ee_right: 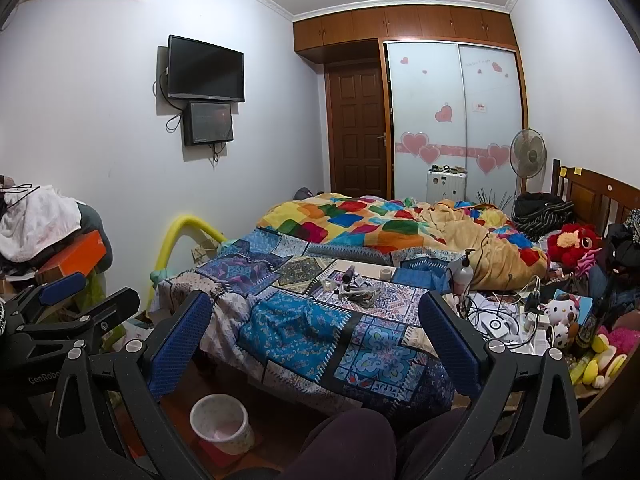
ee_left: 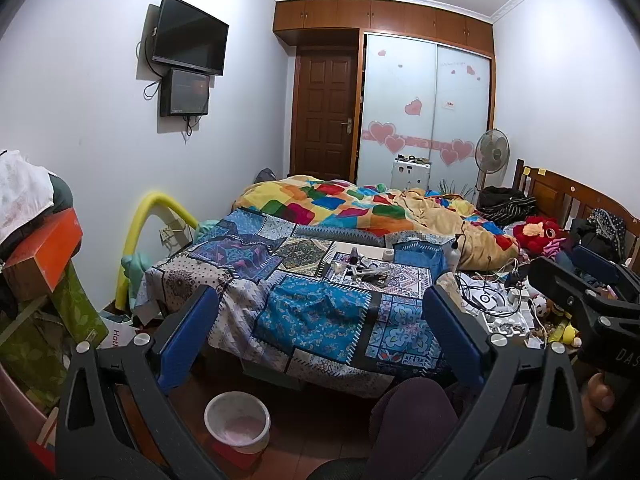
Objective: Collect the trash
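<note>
Facing the bed (ee_left: 320, 312), both hand-held grippers, left (ee_left: 320, 330) and right (ee_right: 316, 328), hang open and empty; the small litter pile (ee_left: 366, 270) lies mid-bed, ahead of both, while the bin (ee_left: 237, 420) stands on the floor beneath the bed's near edge.

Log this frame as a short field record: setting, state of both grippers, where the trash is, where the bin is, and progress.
setting: bedroom, bed with patchwork cover
left gripper: open, empty, held above the floor at the bed's foot
right gripper: open, empty, alongside the left
trash: small pile of loose items on the bed cover, ahead of both grippers
bin: white wastebasket on the floor by the bed's foot
progress: nothing picked up yet
</note>
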The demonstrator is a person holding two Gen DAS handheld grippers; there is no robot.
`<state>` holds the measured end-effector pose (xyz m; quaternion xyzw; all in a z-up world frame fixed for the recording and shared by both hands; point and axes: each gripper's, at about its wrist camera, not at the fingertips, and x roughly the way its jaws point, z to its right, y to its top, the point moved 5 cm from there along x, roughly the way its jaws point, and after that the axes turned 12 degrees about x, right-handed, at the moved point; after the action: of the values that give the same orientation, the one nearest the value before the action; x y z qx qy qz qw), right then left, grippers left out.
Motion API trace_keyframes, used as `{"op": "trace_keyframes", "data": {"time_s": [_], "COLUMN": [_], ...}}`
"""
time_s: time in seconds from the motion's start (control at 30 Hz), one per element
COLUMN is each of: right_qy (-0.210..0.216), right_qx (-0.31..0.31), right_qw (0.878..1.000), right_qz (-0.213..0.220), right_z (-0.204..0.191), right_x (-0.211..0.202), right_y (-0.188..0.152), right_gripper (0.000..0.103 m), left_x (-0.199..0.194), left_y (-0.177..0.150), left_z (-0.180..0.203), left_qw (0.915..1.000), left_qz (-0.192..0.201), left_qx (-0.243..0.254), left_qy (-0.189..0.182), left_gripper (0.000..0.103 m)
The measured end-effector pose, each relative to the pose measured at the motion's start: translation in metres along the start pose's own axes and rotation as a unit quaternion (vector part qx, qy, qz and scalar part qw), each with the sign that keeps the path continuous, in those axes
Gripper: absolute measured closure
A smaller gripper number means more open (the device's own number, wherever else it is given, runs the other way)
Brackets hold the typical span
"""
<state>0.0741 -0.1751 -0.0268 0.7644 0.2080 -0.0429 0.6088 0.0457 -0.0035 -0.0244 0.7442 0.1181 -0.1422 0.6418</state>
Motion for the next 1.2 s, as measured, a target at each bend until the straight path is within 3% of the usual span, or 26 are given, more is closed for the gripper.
{"op": "trace_keyframes", "data": {"time_s": [1.2], "right_qy": [-0.001], "right_qx": [-0.001], "right_qw": [1.000], "right_qz": [-0.002], "right_z": [0.0005], "right_x": [-0.0014], "right_y": [-0.0001], "right_gripper": [0.000], "left_x": [0.0016], "left_y": [-0.0038], "left_z": [0.0041], "left_qw": [1.0000], "left_qz": [-0.003], "left_qx": [-0.006], "left_qy": [-0.003], "left_gripper": [0.000]}}
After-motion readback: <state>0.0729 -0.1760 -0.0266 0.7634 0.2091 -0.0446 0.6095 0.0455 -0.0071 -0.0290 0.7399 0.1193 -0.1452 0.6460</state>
